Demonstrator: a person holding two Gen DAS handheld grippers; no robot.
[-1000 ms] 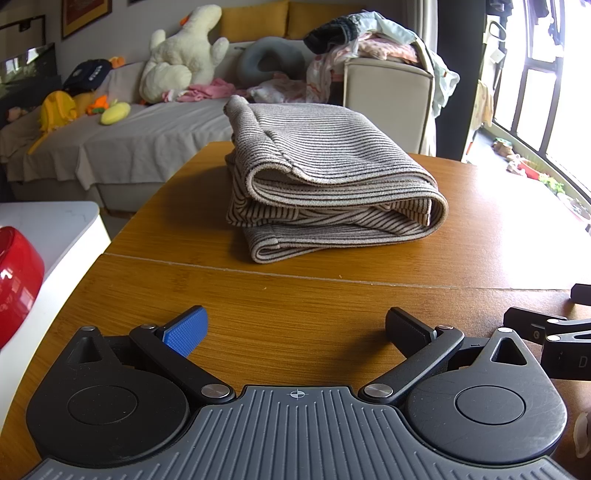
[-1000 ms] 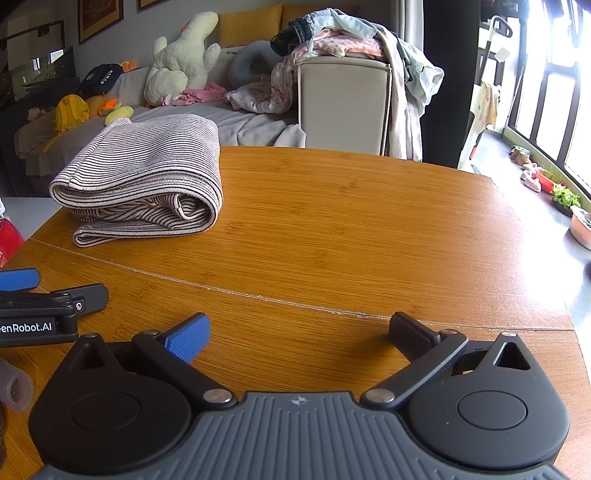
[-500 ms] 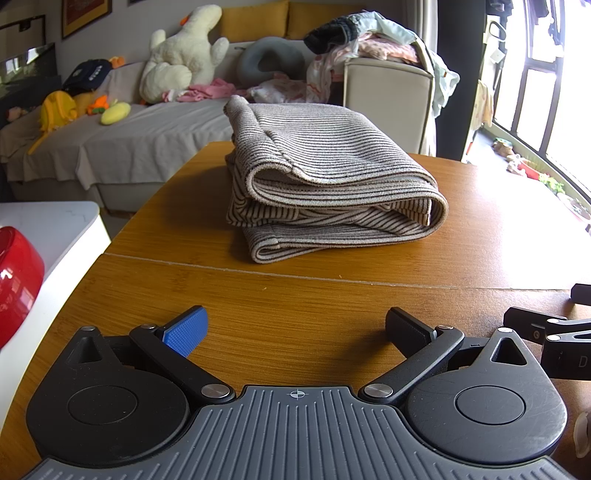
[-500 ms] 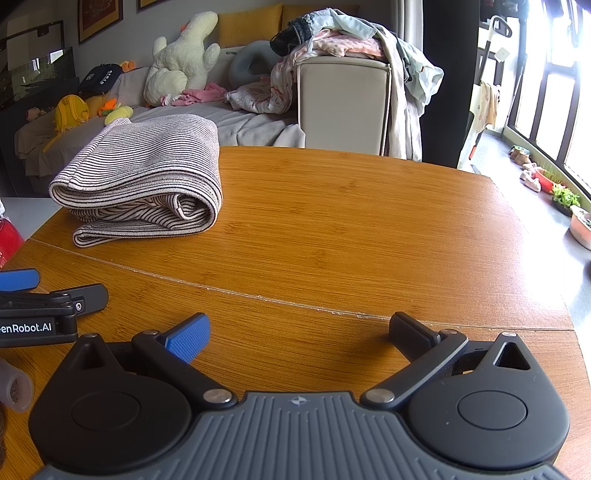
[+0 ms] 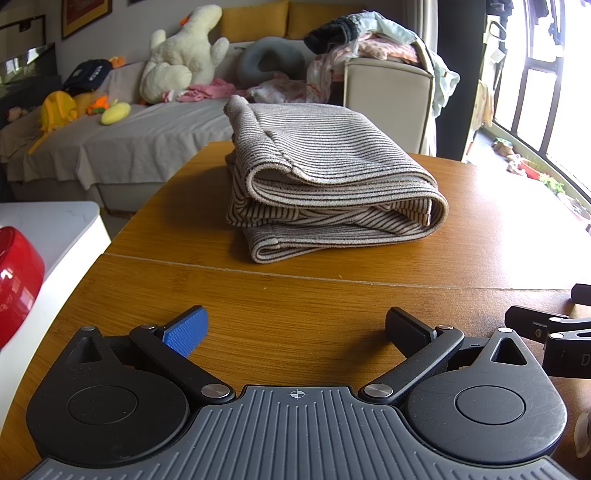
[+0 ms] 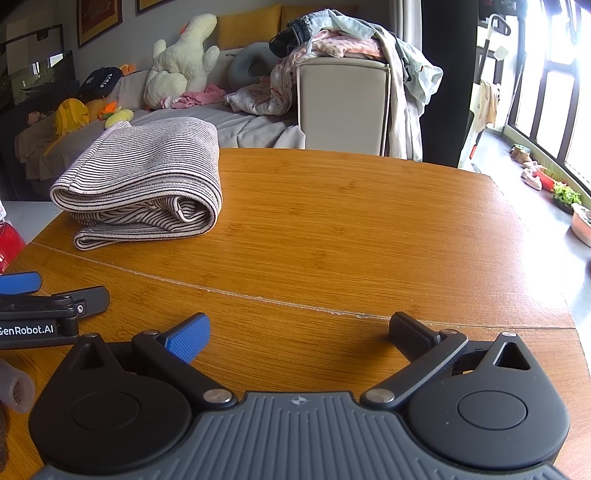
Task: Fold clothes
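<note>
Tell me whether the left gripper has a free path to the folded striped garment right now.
Probably yes. The left gripper is open and points straight at the folded striped garment; only bare wooden table lies between them. The right gripper sits off to the side, out of that path.

Folded grey-and-brown striped knit garments [image 5: 325, 184]: I count one.
Round-edged wooden tables [image 6: 369, 229]: one.
Black two-finger grippers: I count two, the left gripper [image 5: 295, 328] and the right gripper [image 6: 297, 330].
Large cream plush ducks [image 5: 181, 70]: one.
Grey neck pillows [image 5: 269, 59]: one.
Shiny red rounded objects [image 5: 14, 284]: one.
Yellow cushions [image 5: 255, 16]: I see two.
</note>
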